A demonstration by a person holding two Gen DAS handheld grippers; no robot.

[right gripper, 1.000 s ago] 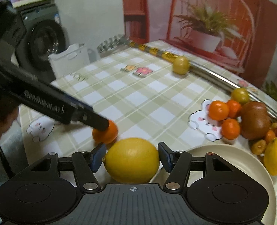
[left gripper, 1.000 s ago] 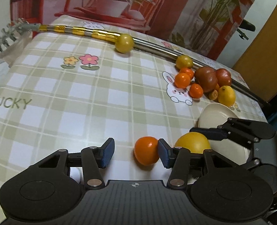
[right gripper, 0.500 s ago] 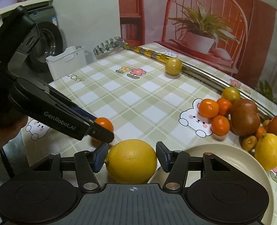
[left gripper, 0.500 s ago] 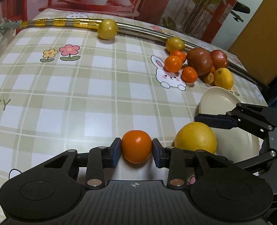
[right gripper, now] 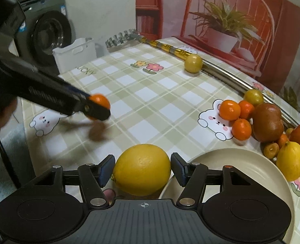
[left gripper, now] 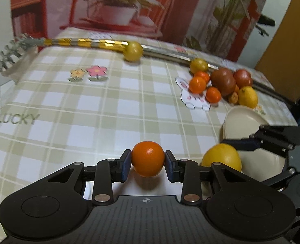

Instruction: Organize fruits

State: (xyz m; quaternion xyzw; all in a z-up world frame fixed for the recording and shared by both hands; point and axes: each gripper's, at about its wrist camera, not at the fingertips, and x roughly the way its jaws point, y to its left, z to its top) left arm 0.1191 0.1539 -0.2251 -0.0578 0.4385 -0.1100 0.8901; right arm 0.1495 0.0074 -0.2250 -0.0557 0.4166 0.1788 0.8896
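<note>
A desk (right gripper: 160, 109) under a green-and-white checked cloth fills both views; nearest, the right tool (right gripper: 142, 169) has its blue pads on either side of a large lemon (right gripper: 141, 169), which rests on the cloth touching the rim of a cream plate (right gripper: 241, 172), though whether the pads press it I cannot tell; to the left, the left tool (left gripper: 147, 163) is clamped on a small orange (left gripper: 147, 159), held clear of the cloth above its shadow; beyond the plate lies a fruit cluster (right gripper: 261, 122) of small oranges, brown and red fruits and a second lemon (right gripper: 290, 160); farther back, a yellow fruit (right gripper: 193, 63) sits against a metal pole (right gripper: 221, 71) along the far edge; a washing machine (right gripper: 48, 34) stands behind.
</note>
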